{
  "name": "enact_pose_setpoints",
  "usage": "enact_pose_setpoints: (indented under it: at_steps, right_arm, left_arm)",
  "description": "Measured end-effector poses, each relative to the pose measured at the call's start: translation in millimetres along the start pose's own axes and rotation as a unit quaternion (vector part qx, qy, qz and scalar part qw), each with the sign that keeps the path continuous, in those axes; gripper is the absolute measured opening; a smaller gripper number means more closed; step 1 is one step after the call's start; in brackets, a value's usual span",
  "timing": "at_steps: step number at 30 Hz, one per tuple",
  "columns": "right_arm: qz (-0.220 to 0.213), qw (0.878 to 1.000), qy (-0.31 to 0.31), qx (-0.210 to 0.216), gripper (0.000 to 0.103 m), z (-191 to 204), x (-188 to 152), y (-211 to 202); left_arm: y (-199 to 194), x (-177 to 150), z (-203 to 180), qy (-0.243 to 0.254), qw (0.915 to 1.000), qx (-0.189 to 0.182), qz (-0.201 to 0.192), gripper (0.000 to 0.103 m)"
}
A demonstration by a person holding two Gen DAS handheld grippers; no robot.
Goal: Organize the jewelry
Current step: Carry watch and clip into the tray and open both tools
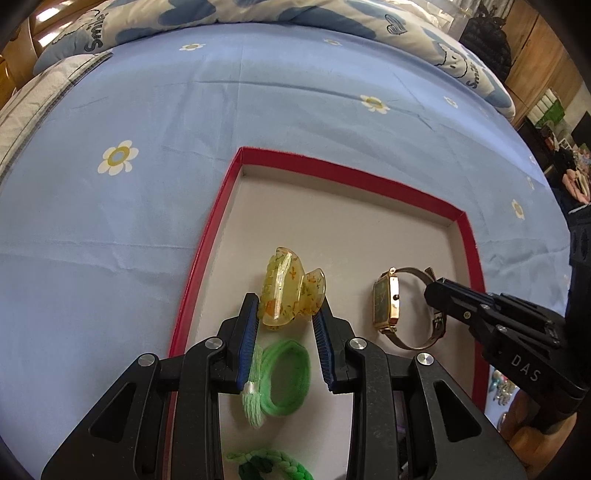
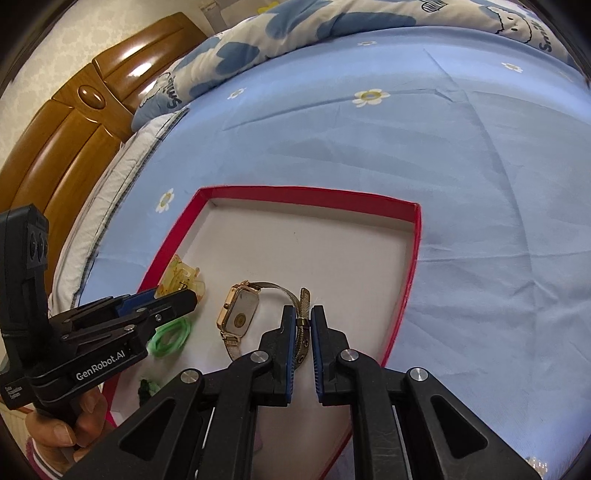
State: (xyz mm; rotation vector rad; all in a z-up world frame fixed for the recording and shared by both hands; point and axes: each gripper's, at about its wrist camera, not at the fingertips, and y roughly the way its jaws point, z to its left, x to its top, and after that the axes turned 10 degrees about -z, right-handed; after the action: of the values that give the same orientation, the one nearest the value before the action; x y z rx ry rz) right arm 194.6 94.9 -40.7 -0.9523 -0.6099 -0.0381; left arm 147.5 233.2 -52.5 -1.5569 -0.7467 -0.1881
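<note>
The bed [image 1: 147, 110] carries your red-rimmed tray [image 1: 207, 254]. Inside the tray, your left gripper [image 1: 286, 317] pinches the yellow hair claw [image 1: 290, 291] above a green hair tie [image 1: 286, 376]; beside them, your right gripper [image 2: 303, 325] is clamped on the gold watch [image 2: 240, 312] by its strap.

The bed sheet [image 1: 258, 110] is pale blue, dotted with white daisies with yellow centres. At twelve o'clock lies a quilt [image 1: 280, 14] in white with dark blue blotches and cartoon lettering. The tray [image 1: 207, 236] has a red rim and a grey-white floor. The hair claw [image 1: 288, 291] is translucent yellow with orange flecks. The hair tie [image 1: 284, 376] is bright green. The watch [image 1: 386, 302] has a gold case, dark green face and bronze mesh band. Both tools are black with blue pads [image 1: 248, 336]. The headboard [image 2: 74, 122] is glossy brown wood.
</note>
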Motion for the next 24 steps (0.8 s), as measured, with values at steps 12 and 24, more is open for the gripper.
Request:
enact_pose_setpoints:
  at_steps: [12, 24]
  right_arm:
    - [0.007, 1.000, -0.013, -0.003, 0.013, 3.9, 2.0, 2.1]
    - [0.003, 1.000, -0.005, 0.007, 0.026, 4.3, 5.1, -4.9]
  left_arm:
    - [3.4, 0.3, -2.3, 0.008, 0.9999, 0.011, 0.008, 0.028]
    - [-2.9, 1.0, -0.5, -0.002, 0.9999, 0.007, 0.011, 0.039]
